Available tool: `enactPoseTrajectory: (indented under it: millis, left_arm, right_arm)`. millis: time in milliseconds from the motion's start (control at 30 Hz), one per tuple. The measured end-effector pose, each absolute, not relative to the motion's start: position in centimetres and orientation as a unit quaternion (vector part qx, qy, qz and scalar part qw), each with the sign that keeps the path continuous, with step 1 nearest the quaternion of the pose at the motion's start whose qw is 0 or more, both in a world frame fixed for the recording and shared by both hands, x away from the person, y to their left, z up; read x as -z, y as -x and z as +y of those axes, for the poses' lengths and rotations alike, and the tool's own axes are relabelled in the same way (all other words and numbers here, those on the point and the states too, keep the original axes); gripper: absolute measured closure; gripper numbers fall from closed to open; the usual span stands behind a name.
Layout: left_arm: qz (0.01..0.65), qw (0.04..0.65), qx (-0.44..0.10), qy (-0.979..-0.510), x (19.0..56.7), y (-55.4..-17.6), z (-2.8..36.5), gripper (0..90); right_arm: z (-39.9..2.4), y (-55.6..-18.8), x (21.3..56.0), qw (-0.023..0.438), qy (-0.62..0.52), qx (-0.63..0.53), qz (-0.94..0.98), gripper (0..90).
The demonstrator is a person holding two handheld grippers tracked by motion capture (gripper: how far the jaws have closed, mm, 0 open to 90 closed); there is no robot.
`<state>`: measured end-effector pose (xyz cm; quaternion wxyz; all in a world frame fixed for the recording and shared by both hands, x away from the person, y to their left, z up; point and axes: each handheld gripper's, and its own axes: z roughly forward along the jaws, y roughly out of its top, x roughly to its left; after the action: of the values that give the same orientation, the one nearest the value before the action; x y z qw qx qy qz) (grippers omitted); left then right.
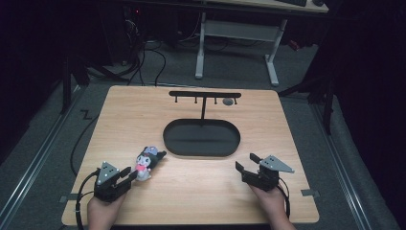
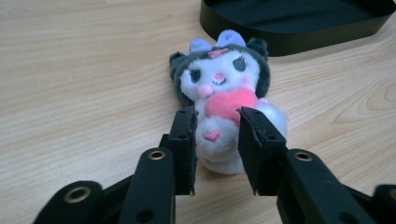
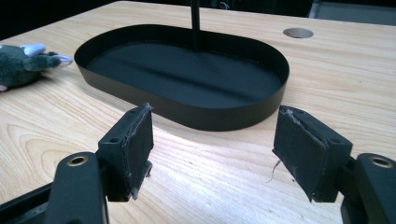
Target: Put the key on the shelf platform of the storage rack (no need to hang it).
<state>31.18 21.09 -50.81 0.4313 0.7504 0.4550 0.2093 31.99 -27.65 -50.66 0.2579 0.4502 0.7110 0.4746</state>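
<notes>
Closing in on the plush (image 2: 224,107), the left gripper (image 2: 217,149) has a jaw on either side of the toy's lower body; whether the pads already press the fabric or sit just off it cannot be told. The toy lies on its back near the tabletop's front left corner, head toward the tray (image 2: 299,35), which it does not touch. In the high view the left gripper (image 1: 127,176) sits right at the plush (image 1: 146,164), close to the front edge.

The right gripper (image 3: 215,144) is released, jaws spread wide with nothing between them, aimed at the tray (image 3: 210,116) from the front right part of the tabletop (image 1: 191,196). A black rack (image 1: 205,95) rises from the tray's far side.

The step in hand looks like the grasp on the plush. Next would come a firm squeeze on the soft body, then a lift straight up before any carry, probably toward the tray. The stuffing gives, so a shallow pinch might slip.
</notes>
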Motion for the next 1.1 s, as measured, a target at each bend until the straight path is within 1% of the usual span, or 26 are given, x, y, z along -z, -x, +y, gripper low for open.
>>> enactPoseTrajectory:
  millis: [67,167,267,333,367,400,467,500,533,567,667,700,833,967,1100]
  left_arm:
    - [0.453,0.430,-0.212,-0.751,50.5,-31.2,21.1,62.1]
    - [0.450,0.425,-0.217,-0.755,49.7,-31.3,21.1,60.0]
    - [0.452,0.412,-0.212,-0.763,49.3,-31.3,21.1,55.5]
    - [0.451,0.398,-0.217,-0.769,49.1,-31.3,21.2,54.8]
    - [0.456,0.381,-0.209,-0.777,48.8,-31.5,21.5,51.6]
    - [0.457,0.375,-0.206,-0.780,48.8,-31.5,21.7,50.4]
    - [0.460,0.366,-0.204,-0.783,48.7,-31.6,21.9,49.9]
    - [0.462,0.349,-0.196,-0.791,48.7,-31.8,22.2,49.3]
    - [0.462,0.349,-0.196,-0.791,48.7,-31.8,22.2,48.9]
    - [0.464,0.335,-0.187,-0.798,48.7,-31.9,22.4,48.1]
    - [0.468,0.326,-0.179,-0.802,48.7,-32.0,22.6,46.7]
    - [0.471,0.321,-0.167,-0.805,48.7,-32.1,22.7,46.1]
    - [0.469,0.298,-0.162,-0.816,48.5,-32.2,22.1,43.7]
    - [0.471,0.274,-0.159,-0.823,48.5,-32.4,21.1,36.8]
    - [0.470,0.261,-0.153,-0.830,48.7,-32.6,20.5,34.7]
  right_arm:
    - [-27.9,-31.8,50.6,0.260,-0.453,-0.474,0.709,28.4]
    - [-28.3,-31.7,50.8,0.255,-0.459,-0.478,0.704,28.5]
    - [-28.6,-31.6,50.9,0.254,-0.465,-0.477,0.701,28.5]
    - [-28.9,-31.5,50.9,0.255,-0.469,-0.477,0.699,28.5]
    - [-29.1,-31.4,50.9,0.256,-0.471,-0.477,0.696,28.5]
    - [-29.2,-31.3,50.9,0.259,-0.471,-0.476,0.696,28.5]
    - [-29.4,-31.2,50.8,0.260,-0.473,-0.476,0.694,28.5]
    - [-29.5,-31.1,50.8,0.259,-0.473,-0.475,0.695,28.5]
    - [-29.6,-31.0,50.7,0.262,-0.474,-0.477,0.692,28.5]
    - [-29.6,-30.9,50.7,0.263,-0.475,-0.477,0.692,28.5]
    - [-29.8,-30.7,50.7,0.265,-0.474,-0.475,0.692,28.6]
    - [-30.0,-30.6,50.7,0.265,-0.475,-0.475,0.692,28.6]
    - [-30.3,-30.3,50.7,0.269,-0.475,-0.474,0.691,28.5]
    - [-30.4,-30.0,50.6,0.271,-0.473,-0.473,0.692,28.5]
    - [-30.7,-29.8,50.1,0.276,-0.476,-0.476,0.686,28.5]
